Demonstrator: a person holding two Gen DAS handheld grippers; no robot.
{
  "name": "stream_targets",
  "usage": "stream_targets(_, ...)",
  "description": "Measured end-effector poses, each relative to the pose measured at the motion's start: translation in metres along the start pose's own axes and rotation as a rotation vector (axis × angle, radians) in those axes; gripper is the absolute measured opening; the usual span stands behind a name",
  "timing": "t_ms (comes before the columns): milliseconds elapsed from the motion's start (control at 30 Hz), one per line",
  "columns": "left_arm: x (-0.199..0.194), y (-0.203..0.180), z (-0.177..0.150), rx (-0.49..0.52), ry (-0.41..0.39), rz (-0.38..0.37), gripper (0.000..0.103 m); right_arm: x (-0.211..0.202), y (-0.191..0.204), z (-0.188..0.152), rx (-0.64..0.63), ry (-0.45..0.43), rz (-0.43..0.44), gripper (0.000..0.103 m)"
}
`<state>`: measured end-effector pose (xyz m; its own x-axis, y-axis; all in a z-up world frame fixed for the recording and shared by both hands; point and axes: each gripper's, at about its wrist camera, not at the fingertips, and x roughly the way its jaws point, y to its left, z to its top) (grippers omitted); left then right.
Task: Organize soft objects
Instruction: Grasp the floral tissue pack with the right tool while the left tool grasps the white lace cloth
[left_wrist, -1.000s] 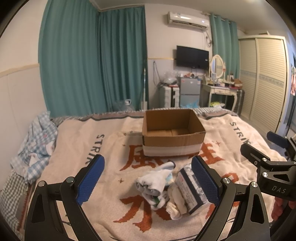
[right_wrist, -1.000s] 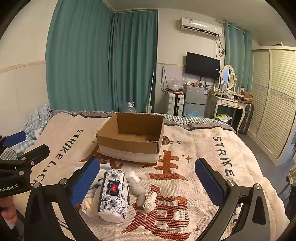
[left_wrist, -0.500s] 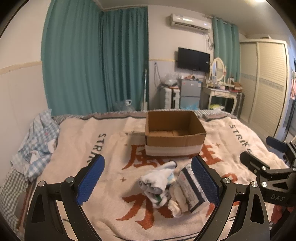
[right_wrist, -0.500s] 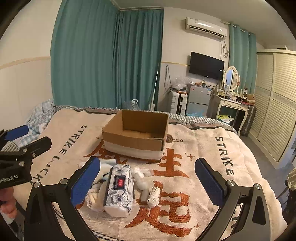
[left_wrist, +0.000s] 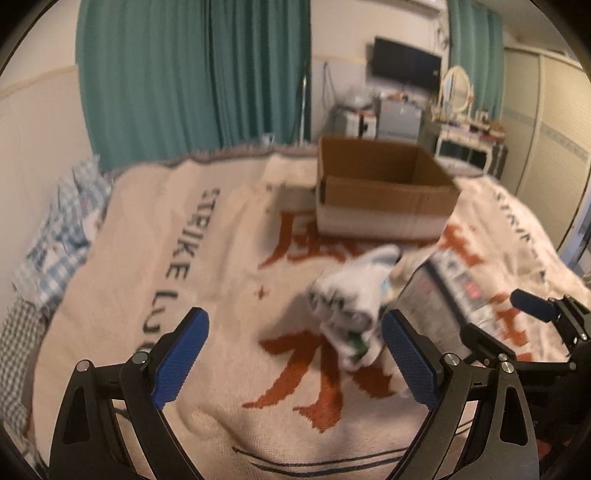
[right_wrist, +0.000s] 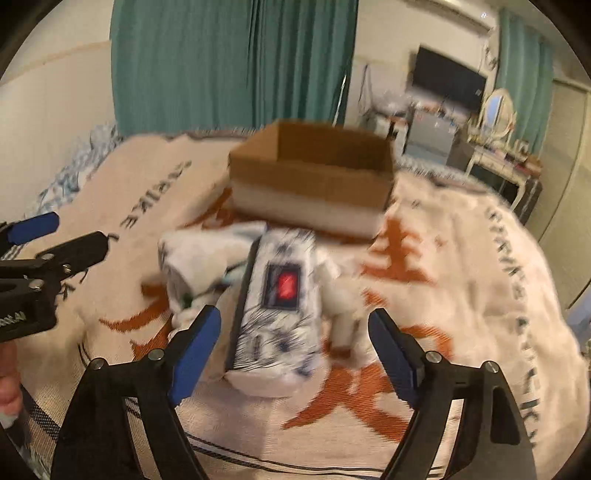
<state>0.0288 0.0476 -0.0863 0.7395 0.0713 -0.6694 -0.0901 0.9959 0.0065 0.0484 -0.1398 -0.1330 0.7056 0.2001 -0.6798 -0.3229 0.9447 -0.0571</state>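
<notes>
1. Your right gripper (right_wrist: 295, 343): jaws apart, just been closing in; the tissue pack (right_wrist: 277, 306) lies between them on the blanket (right_wrist: 461, 295), pads not pressing it. Only this view shows the pack's red label and a small white roll (right_wrist: 341, 314) touching its right side.
2. Your left gripper (left_wrist: 295, 358): jaws released, gripping nothing. Its view shows the white sock bundle (left_wrist: 351, 306) just beyond the right pad, blurred.
3. Cardboard box (right_wrist: 314, 184): open-topped, toward the far edge of the bed, just past the pile.
4. Checked cloth (left_wrist: 55, 236): at the bed's left edge.
5. Surroundings: green curtains (left_wrist: 192, 74), a television (right_wrist: 447, 81), a mirror (right_wrist: 498, 107).
</notes>
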Motion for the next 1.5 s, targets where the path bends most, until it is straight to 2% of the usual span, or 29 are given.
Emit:
stream_targets(67, 0.011, -0.001, -0.004, 0.012, 0.027, 0.005, 0.095, 0.013, 0.003, -0.003, 0.001, 0.026, 0.022, 0.068)
stream_targets(133, 0.015, -0.003, -0.007, 0.023, 0.039, 0.000, 0.095, 0.023, 0.005, -0.004, 0.005, 0.051, 0.033, 0.044)
stream_targets(200, 0.015, -0.007, -0.007, 0.039, 0.046, -0.004, 0.095, 0.024, 0.003, -0.004, 0.026, 0.039, 0.035, 0.039)
stream_targets(433, 0.004, -0.023, -0.007, 0.079, 0.030, -0.050, 0.095, -0.005, -0.008, 0.012, 0.067, -0.050, 0.039, 0.037)
stream_targets(600, -0.002, -0.048, -0.013, 0.119, 0.065, -0.102, 0.095, -0.040, -0.021, 0.026, 0.081, -0.125, 0.020, 0.037)
stream_targets(700, 0.000, -0.064, -0.018, 0.134, 0.094, -0.131, 0.095, -0.052, -0.030, 0.028, 0.072, -0.134, -0.021, 0.037)
stream_targets(733, 0.003, -0.068, -0.020, 0.136, 0.104, -0.133, 0.093, -0.054, -0.034, 0.026, 0.069, -0.131, -0.039, 0.037)
stream_targets(767, 0.008, -0.074, -0.023, 0.137, 0.126, -0.138, 0.084, -0.052, -0.039, 0.025, 0.071, -0.121, -0.055, 0.037)
stream_targets(800, 0.012, -0.078, -0.024, 0.137, 0.146, -0.145, 0.081, -0.050, -0.042, 0.022, 0.072, -0.111, -0.067, 0.037)
stream_targets(933, 0.032, -0.090, -0.031, 0.148, 0.198, -0.169, 0.080, -0.034, -0.058, 0.012, 0.098, -0.058, -0.088, 0.037)
stream_targets(1000, 0.044, -0.094, -0.031, 0.148, 0.204, -0.165, 0.076, -0.026, -0.066, 0.010, 0.126, -0.047, -0.074, 0.037)
stream_targets(1033, 0.047, -0.094, -0.032, 0.147, 0.205, -0.165, 0.071, -0.023, -0.068, 0.010, 0.135, -0.044, -0.068, 0.037)
stream_targets(1100, 0.058, -0.097, -0.032, 0.141, 0.216, -0.162, 0.069, -0.016, -0.072, 0.009, 0.144, -0.042, -0.066, 0.037)
stream_targets(1133, 0.064, -0.097, -0.032, 0.139, 0.223, -0.163, 0.065, -0.012, -0.074, 0.009, 0.151, -0.037, -0.064, 0.037)
stream_targets(1167, 0.067, -0.099, -0.033, 0.141, 0.230, -0.169, 0.051, -0.008, -0.076, 0.008, 0.159, -0.032, -0.059, 0.037)
stream_targets(1233, 0.072, -0.099, -0.036, 0.149, 0.254, -0.181, 0.040, -0.003, -0.077, 0.008, 0.168, -0.025, -0.050, 0.038)
stream_targets(1333, 0.070, -0.099, -0.041, 0.156, 0.249, -0.196, 0.029, -0.001, -0.076, 0.009, 0.164, -0.028, -0.047, 0.038)
stream_targets(1500, 0.045, -0.103, -0.039, 0.190, 0.192, -0.214, 0.026, -0.006, -0.076, 0.009, 0.160, -0.030, -0.049, 0.037)
